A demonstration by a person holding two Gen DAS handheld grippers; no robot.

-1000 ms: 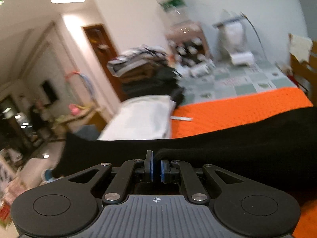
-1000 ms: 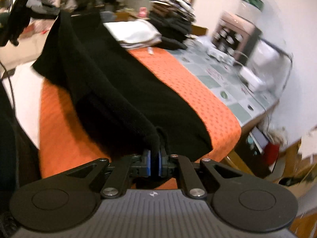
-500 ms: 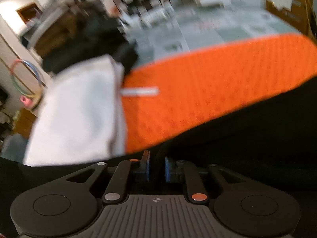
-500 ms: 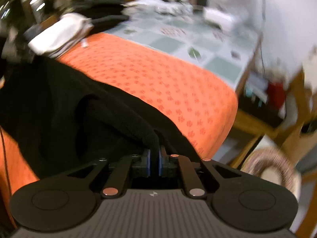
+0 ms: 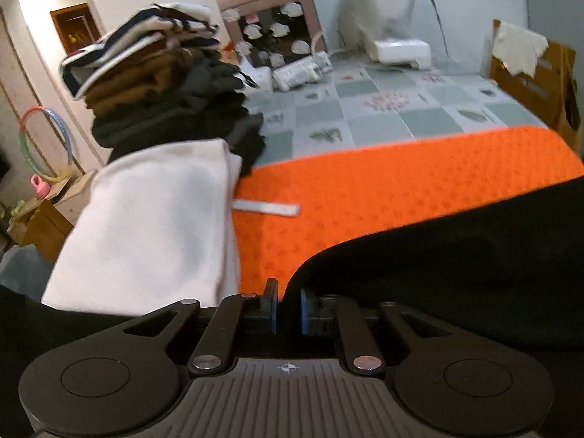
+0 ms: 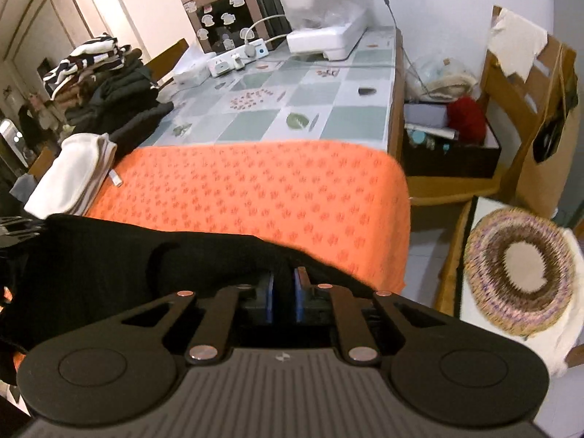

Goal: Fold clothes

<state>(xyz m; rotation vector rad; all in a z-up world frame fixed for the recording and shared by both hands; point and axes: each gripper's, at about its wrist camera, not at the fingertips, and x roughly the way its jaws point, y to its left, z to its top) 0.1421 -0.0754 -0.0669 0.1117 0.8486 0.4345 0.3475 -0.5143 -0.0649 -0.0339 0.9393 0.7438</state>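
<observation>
Left tool (image 5: 287, 308), right tool (image 6: 284, 299): held low at the near edge, jaws parted a little, clamping nothing visibly. Black garment (image 5: 456, 262) just ahead, spread on the orange cover (image 5: 401, 182) over the bench (image 5: 383, 116), probably for flat, even folding. Farther off, white folded cloth (image 5: 146, 219) and pile of clothes (image 5: 164, 84) set aside, apparently to leave working room.

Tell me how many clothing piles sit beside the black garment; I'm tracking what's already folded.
2. A folded white pile lies on the orange cloth's far-left edge; a taller mixed stack, striped on top, stands just behind it. More may be hidden behind them.
</observation>
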